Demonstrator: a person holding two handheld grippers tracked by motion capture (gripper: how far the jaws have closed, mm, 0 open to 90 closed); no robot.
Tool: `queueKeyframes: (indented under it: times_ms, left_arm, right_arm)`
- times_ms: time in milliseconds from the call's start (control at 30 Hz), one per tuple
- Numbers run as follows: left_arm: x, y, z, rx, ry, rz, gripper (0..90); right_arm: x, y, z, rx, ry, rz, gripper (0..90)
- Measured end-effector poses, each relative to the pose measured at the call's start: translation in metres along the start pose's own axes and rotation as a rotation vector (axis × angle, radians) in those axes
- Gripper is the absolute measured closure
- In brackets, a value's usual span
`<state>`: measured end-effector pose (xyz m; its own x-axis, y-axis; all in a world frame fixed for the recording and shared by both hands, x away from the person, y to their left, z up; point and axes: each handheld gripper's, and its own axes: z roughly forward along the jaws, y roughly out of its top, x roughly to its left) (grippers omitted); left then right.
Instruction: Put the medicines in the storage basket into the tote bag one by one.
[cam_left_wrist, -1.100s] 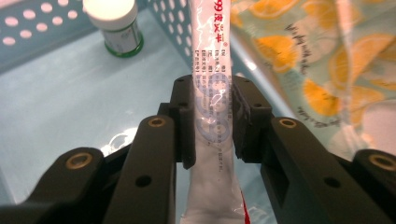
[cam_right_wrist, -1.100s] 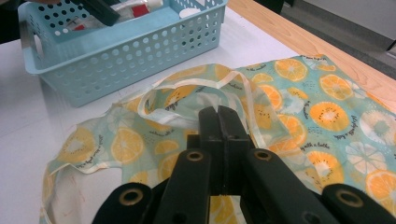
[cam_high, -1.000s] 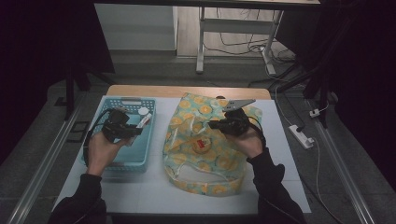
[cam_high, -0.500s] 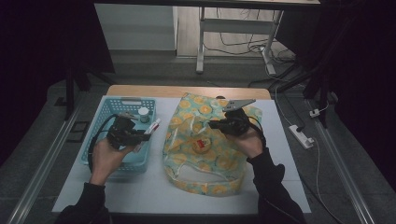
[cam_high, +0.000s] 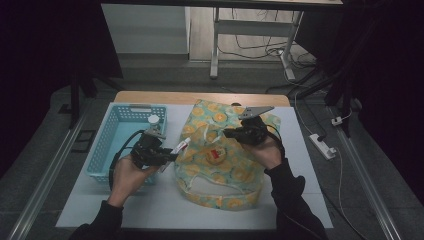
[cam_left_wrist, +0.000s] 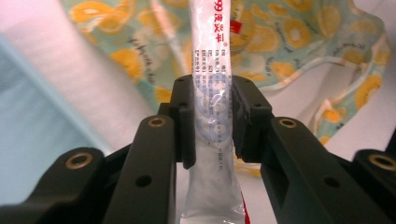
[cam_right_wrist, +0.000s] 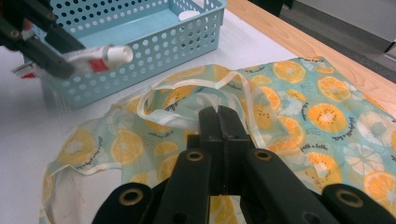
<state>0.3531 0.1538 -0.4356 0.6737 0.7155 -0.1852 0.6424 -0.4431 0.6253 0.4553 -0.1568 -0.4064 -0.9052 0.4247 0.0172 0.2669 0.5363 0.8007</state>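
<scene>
One tube (cam_left_wrist: 211, 116) end cut off

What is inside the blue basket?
Inside the blue basket, a small white round thing sits at the far end. The left gripper and hand cover the near part.

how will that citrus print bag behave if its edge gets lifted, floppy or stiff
Probably floppy: the citrus print bag lies flat and wrinkled on the table, and its handles curl loosely. It looks like thin fabric, so likely light. The mouth may sag shut unless the right claw, shut on its cloth, holds it up.
</scene>
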Motion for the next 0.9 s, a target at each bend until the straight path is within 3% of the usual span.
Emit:
queueKeyframes:
  times_ms: [567,900]
  left_arm:
    - [-0.025,0.015,0.042,0.059,-0.063,0.068,72.3]
    - [-0.026,0.028,0.067,0.079,-0.052,0.078,72.3]
  right_arm:
    - [0.001,0.001,0.0,-0.002,-0.004,-0.004,90.0]
    - [0.002,0.001,0.001,-0.006,-0.003,-0.008,90.0]
